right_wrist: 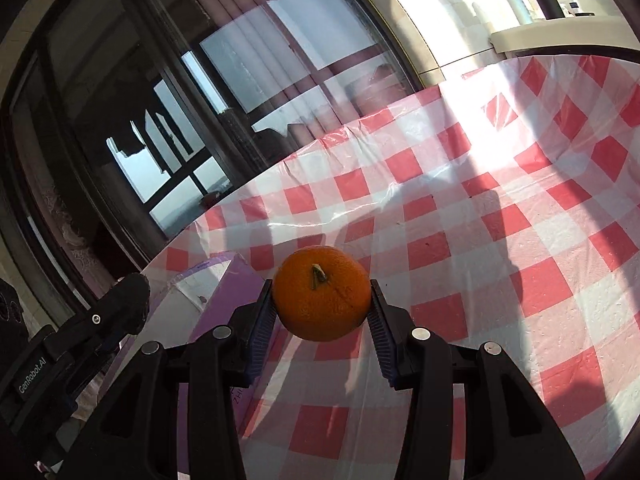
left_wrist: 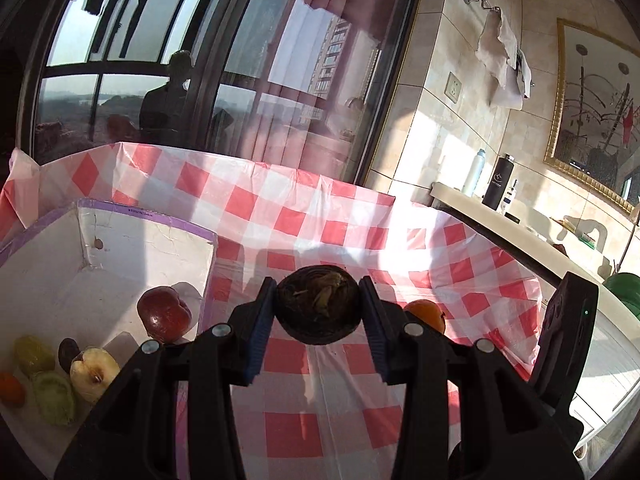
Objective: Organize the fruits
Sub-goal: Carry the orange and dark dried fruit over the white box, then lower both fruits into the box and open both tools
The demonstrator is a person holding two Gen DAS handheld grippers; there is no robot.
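My left gripper (left_wrist: 319, 306) is shut on a dark purple mangosteen (left_wrist: 319, 304) and holds it above the red-and-white checked tablecloth (left_wrist: 304, 216), just right of the white box (left_wrist: 120, 240). In the box lie a red apple (left_wrist: 164, 313), a yellow apple (left_wrist: 95, 372), two green fruits (left_wrist: 54, 396), a small orange fruit (left_wrist: 11, 389) and a dark fruit (left_wrist: 68, 354). My right gripper (right_wrist: 322, 300) is shut on an orange (right_wrist: 322, 299) above the cloth; the orange also shows in the left wrist view (left_wrist: 428, 314). The box's purple edge (right_wrist: 224, 280) is at its left.
A glass window wall (left_wrist: 200, 80) stands behind the table. A counter (left_wrist: 520, 220) at the right carries bottles (left_wrist: 498, 182). The other gripper's body (left_wrist: 568, 328) is at the right of the left view, and in the right view (right_wrist: 80, 336) at the left.
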